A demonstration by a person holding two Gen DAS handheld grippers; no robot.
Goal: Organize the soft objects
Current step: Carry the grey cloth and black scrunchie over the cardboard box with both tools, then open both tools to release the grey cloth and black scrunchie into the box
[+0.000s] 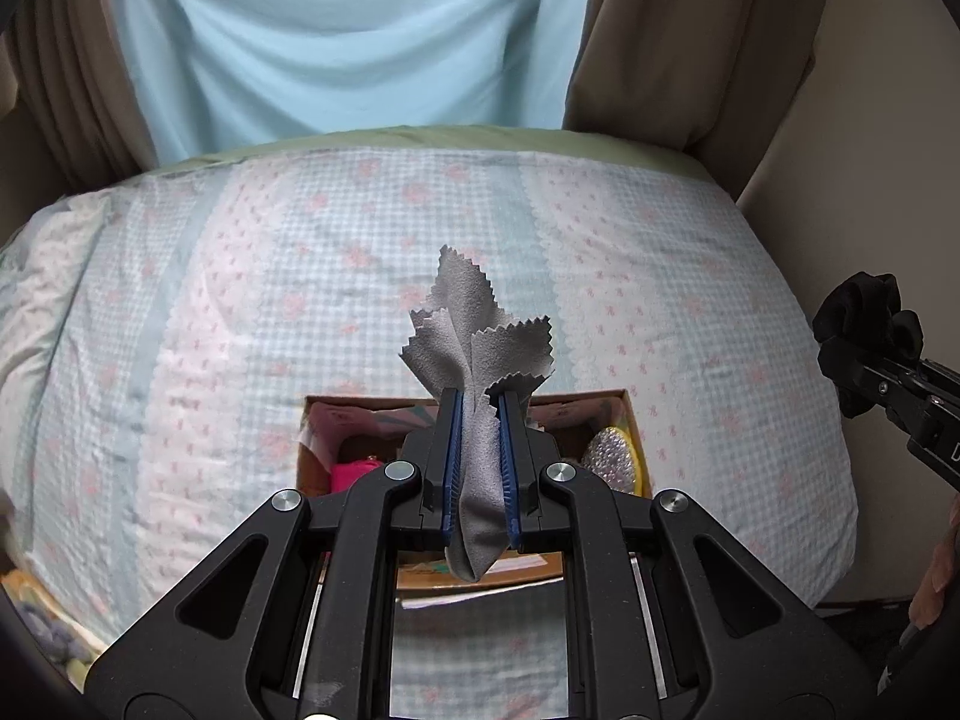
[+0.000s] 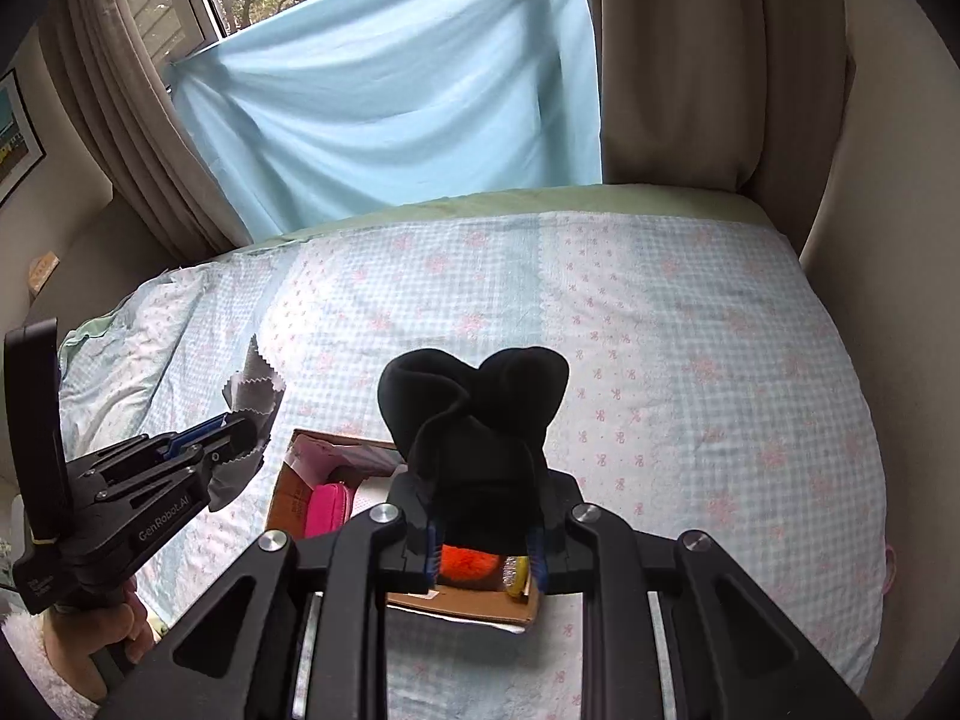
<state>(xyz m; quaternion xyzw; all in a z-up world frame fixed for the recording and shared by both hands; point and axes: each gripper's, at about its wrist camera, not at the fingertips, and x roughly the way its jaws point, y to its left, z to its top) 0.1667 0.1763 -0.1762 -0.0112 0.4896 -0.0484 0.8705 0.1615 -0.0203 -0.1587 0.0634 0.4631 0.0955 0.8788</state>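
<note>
My left gripper [image 1: 479, 399] is shut on a grey cloth with zigzag edges [image 1: 480, 330], which sticks up past the blue pads and hangs below them. The same left gripper [image 2: 237, 420] and grey cloth [image 2: 252, 384] show at the left of the right wrist view. My right gripper [image 2: 483, 531] is shut on a bunched black soft cloth [image 2: 474, 414]; that right gripper [image 1: 852, 369] with its black cloth [image 1: 864, 312] also appears at the right edge of the left wrist view. Both hang above an open cardboard box [image 2: 285, 489] on the bed.
The cardboard box [image 1: 627, 414] holds a pink pouch [image 2: 327, 510], an orange fuzzy item [image 2: 468, 561] and a sparkly yellow-edged item [image 1: 612, 459]. It rests on a checked floral bedspread [image 2: 690, 390]. Beige curtains, a light blue sheet [image 2: 390, 90] and walls border the bed.
</note>
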